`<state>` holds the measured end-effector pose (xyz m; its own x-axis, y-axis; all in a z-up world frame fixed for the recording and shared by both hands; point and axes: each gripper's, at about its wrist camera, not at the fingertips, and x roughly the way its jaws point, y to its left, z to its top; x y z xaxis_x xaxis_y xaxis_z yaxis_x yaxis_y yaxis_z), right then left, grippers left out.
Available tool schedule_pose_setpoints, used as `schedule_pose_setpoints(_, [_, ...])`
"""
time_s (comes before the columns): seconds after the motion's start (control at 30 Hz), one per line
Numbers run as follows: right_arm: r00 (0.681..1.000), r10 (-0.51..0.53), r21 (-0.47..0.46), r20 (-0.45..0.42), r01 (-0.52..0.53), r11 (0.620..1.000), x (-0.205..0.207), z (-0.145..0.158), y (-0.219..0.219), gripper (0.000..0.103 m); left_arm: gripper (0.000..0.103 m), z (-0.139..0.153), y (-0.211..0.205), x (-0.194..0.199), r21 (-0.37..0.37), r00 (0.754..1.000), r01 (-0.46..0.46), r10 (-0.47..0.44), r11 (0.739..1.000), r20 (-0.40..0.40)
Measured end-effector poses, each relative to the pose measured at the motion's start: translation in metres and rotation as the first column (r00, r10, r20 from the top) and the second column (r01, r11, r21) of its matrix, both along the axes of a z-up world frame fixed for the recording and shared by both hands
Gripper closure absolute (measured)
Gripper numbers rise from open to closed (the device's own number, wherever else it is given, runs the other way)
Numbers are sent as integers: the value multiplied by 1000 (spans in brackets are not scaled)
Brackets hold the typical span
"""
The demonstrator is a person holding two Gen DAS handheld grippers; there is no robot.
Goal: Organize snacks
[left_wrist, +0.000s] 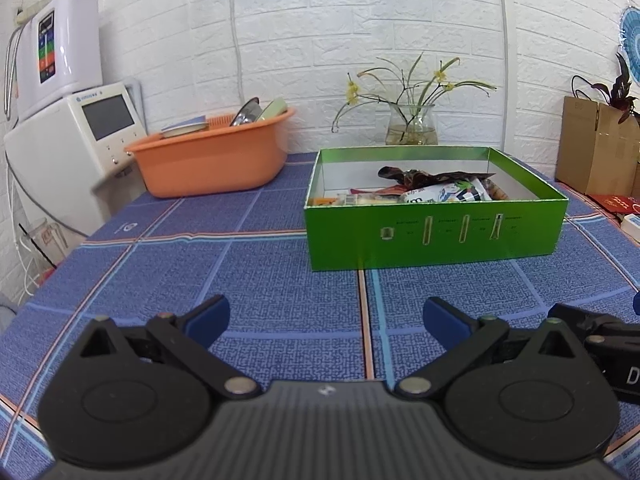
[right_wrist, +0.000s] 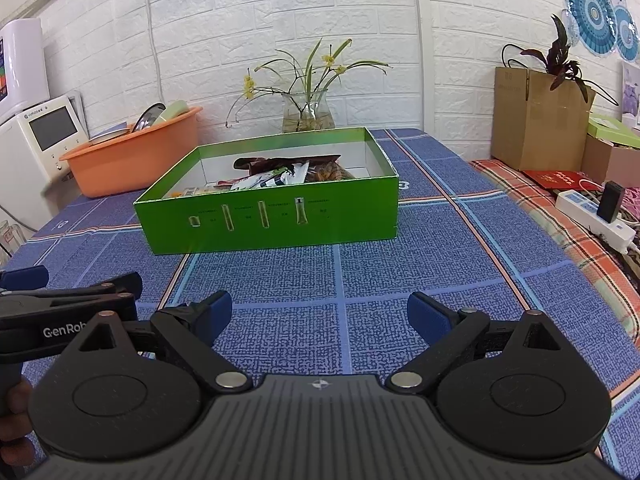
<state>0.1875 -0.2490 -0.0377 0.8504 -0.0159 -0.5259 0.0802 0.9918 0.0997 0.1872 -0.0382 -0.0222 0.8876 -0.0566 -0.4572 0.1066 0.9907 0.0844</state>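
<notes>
Blue checked cloth (left_wrist: 280, 288) covers the table, where snacks (left_wrist: 436, 192) lie inside the green box (left_wrist: 436, 236) ahead of the left gripper (left_wrist: 326, 320) and right gripper (right_wrist: 320, 316), both spread wide and empty.

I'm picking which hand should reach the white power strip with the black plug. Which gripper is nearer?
Right. The right gripper has the power strip ahead to its right; the left gripper sits on the far side of it, further away.

snack packets (left_wrist: 436, 190) half hidden by green box (left_wrist: 436, 236) wall
</notes>
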Motion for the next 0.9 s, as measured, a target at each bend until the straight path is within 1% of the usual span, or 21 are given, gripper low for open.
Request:
schedule_pose_setpoints(0.1, [1000,-1,-1,-3,1,1000,0,0,0,0,0,1,0,-1,-5,1000,20,-20,1000,3])
schedule_pose_setpoints(0.5, [1000,-4,0,-5,4,1000,0,-1,-1,0,0,0,2,0,-18,1000,27,-27,999,-8])
schedule_pose_setpoints(0.67, [1000,-5,1,-5,5,1000,0,-1,-1,0,0,1,7,-2,-53,999,35,-35,998,4])
schedule_pose_setpoints(0.9, [1000,-4,1,-6,4,1000,0,-1,-2,0,0,1,5,-1,-38,1000,30,-30,999,-5])
